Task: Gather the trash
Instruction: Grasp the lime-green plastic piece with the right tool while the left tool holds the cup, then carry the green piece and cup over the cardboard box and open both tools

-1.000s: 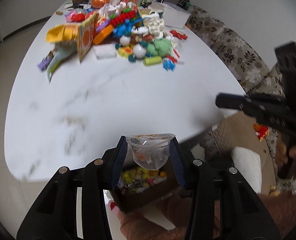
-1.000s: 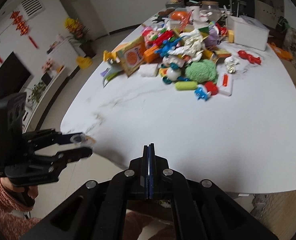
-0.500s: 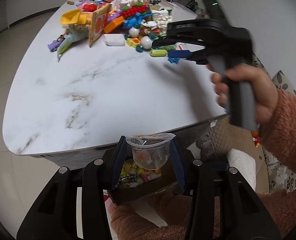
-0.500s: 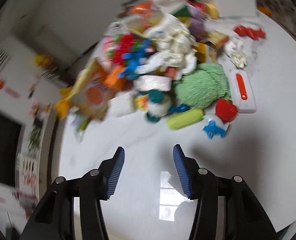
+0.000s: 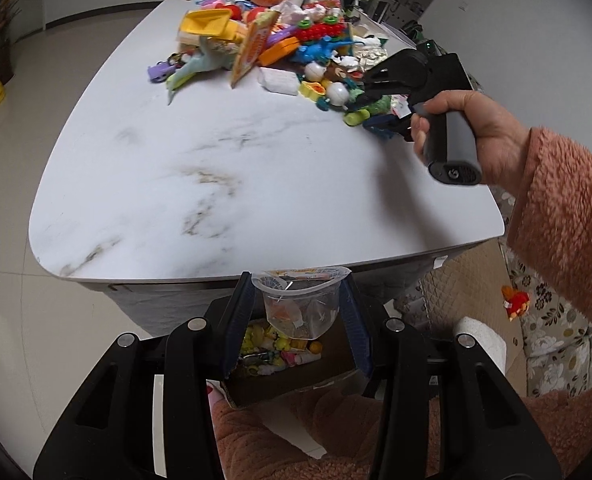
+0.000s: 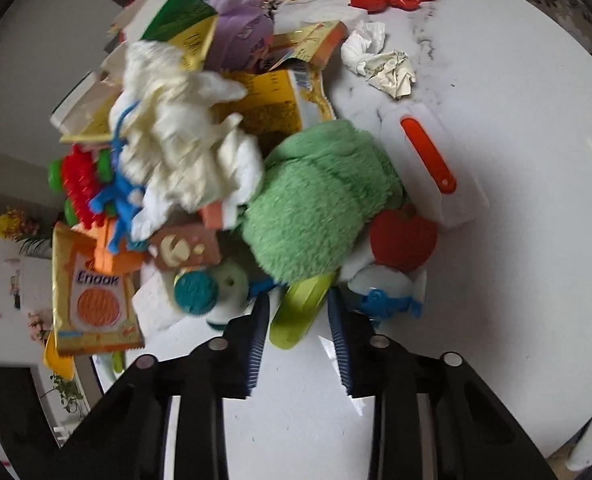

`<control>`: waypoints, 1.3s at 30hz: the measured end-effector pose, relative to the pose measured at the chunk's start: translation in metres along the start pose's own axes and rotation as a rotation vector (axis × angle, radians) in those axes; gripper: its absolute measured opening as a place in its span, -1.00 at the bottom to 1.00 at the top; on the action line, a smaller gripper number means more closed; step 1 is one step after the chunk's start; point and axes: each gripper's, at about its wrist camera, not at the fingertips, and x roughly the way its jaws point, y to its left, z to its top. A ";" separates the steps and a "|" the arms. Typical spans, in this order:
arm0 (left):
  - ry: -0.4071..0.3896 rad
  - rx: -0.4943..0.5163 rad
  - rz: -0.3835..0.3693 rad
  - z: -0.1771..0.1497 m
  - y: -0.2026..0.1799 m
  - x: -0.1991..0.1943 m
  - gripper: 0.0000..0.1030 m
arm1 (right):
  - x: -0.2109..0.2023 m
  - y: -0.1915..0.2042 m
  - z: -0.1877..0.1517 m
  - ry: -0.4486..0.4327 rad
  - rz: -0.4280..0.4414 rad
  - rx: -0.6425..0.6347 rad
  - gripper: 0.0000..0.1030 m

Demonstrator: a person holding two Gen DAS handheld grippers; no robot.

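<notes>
My left gripper is shut on a clear plastic cup with a torn foil lid, held below the table edge over a cardboard box of small colourful trash. My right gripper is open at the near edge of the clutter pile, its jaws on either side of a lime green tube. It shows in the left wrist view over the pile's right side. Crumpled paper, snack wrappers and white tissue lie in the pile.
The white marble table carries a heap of toys: a green plush, a red heart, a blue figure, a white box with a red strip. A floral sofa stands to the right.
My right gripper has opened and moved in from the table's edge to the pile, now straddling the green tube. My left gripper has held the cup over the box.
</notes>
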 end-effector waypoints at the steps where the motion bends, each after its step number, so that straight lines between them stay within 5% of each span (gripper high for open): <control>1: -0.003 -0.002 0.001 0.000 0.001 -0.001 -0.17 | 0.001 0.002 0.002 0.007 -0.014 -0.013 -0.49; 8: -0.015 -0.002 -0.007 0.000 0.005 -0.004 -0.17 | -0.011 0.007 -0.016 0.039 -0.044 -0.215 -0.62; 13: 0.009 0.025 -0.015 -0.001 0.000 0.002 -0.17 | -0.043 -0.004 -0.053 0.068 0.033 -0.351 -0.62; 22: 0.236 0.180 -0.032 -0.040 -0.024 0.055 -0.17 | -0.109 -0.051 -0.180 0.175 0.110 -0.661 -0.62; 27: 0.397 0.182 -0.028 -0.076 -0.020 0.126 -0.17 | -0.067 -0.113 -0.227 0.261 0.038 -0.644 -0.62; 32: 0.558 0.150 0.116 -0.116 -0.005 0.229 -0.09 | 0.027 -0.176 -0.242 0.281 -0.018 -0.587 -0.59; 34: 0.674 0.091 0.182 -0.133 0.006 0.272 0.31 | 0.058 -0.195 -0.244 0.282 -0.102 -0.606 -0.28; 35: 0.716 0.069 0.204 -0.138 0.010 0.284 0.33 | 0.074 -0.202 -0.245 0.298 -0.148 -0.614 0.23; 39: 0.791 0.018 0.297 -0.152 0.022 0.310 0.35 | 0.105 -0.220 -0.243 0.352 -0.211 -0.600 0.18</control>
